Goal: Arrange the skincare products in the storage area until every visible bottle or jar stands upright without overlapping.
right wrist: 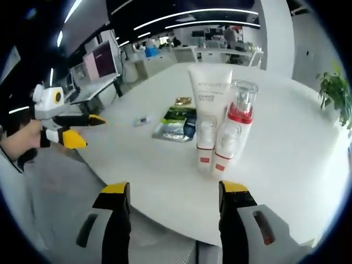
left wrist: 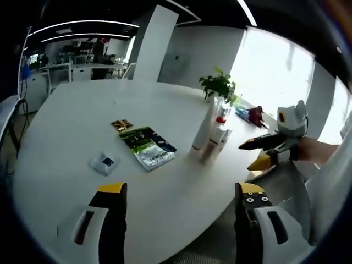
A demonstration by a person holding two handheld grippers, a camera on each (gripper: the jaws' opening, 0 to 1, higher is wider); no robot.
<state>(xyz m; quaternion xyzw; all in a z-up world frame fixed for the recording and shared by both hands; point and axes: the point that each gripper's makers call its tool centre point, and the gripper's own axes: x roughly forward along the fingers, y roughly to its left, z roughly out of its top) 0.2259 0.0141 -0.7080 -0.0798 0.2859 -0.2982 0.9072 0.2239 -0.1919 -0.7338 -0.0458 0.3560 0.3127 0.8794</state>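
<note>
A large white oval table (left wrist: pixel 82 143) is filling most of the left gripper view, sitting in an open office. Toward its far side a potted plant (left wrist: pixel 219 85) is standing, and near the middle a green foil sachet (left wrist: pixel 147 146) is lying flat, with a smaller gold packet (left wrist: pixel 121 124) just beyond it and a small clear packet (left wrist: pixel 104 162) off to one side.

The skincare products are grouped near the table edge, all standing upright in the right gripper view. The tallest is a white tube (right wrist: pixel 209 99) standing on its cap. Just beside it is a pump bottle with a clear cap and red collar (right wrist: pixel 240 107). In front of these, two small white bottles are standing side by side: one before the tube (right wrist: pixel 204 146), one before the pump bottle (right wrist: pixel 225 148). They are looking close together, perhaps touching; the views are not settling that.

The left gripper (left wrist: pixel 181 198) is hanging above the table's near edge with its jaws spread wide and holding nothing. The right gripper (right wrist: pixel 176 198) is hovering short of the bottles, jaws likewise spread and empty.

These items are probably going to feel light, stiff and smooth, so slippery under a pinch. The tall tube and pump bottle are likely tipping easily; gripping low on the body, below the cap, is looking safest. The clear cap may be brittle.
</note>
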